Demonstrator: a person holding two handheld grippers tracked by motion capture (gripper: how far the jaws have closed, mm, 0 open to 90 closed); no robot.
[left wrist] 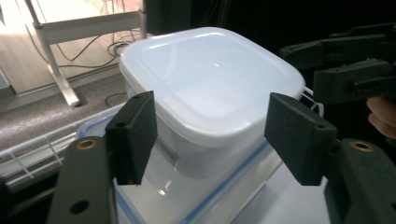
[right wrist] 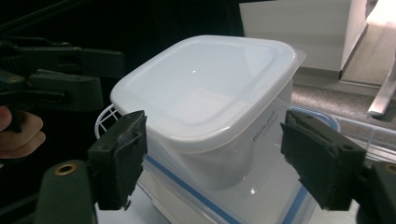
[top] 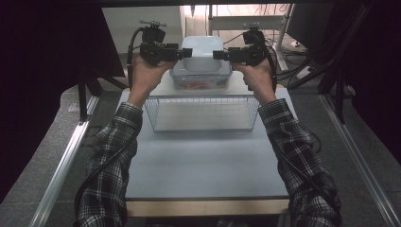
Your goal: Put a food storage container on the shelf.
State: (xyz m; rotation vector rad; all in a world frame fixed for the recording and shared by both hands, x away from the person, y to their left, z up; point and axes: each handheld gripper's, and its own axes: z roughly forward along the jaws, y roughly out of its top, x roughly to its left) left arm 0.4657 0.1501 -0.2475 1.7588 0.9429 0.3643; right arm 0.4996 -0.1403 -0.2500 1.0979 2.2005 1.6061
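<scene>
Nearest the person, the high view shows a pale grey table top (top: pixel 203 165) with a light wooden front edge, and two plaid-sleeved forearms reaching forward over it. Farther along stands a white wire basket (top: pixel 202 112), rectangular, with an open mesh wall. Beyond it sits a clear, flat container with a blue-trimmed lid (top: pixel 201 81), reddish contents faintly visible through its side in that view alone. On that lid rests a translucent white tub (top: pixel 203 53), square with rounded corners, closed by a smooth, glossy, dished lid. The left gripper (top: pixel 185 53) is held at the tub's left side and the right gripper (top: pixel 218 55) at its right, both level with its upper part. The left gripper view shows its black, blocky jaws (left wrist: pixel 210 135) spread wide, the tub (left wrist: pixel 210 88) between and beyond them, untouched, with the other gripper farther off at the right. The right gripper view shows its own jaws (right wrist: pixel 224 161) likewise parted around the tub (right wrist: pixel 205 93) without contact; small print on the tub wall appears here, too small to read. Behind the table lie metal frame legs and loose cables.
</scene>
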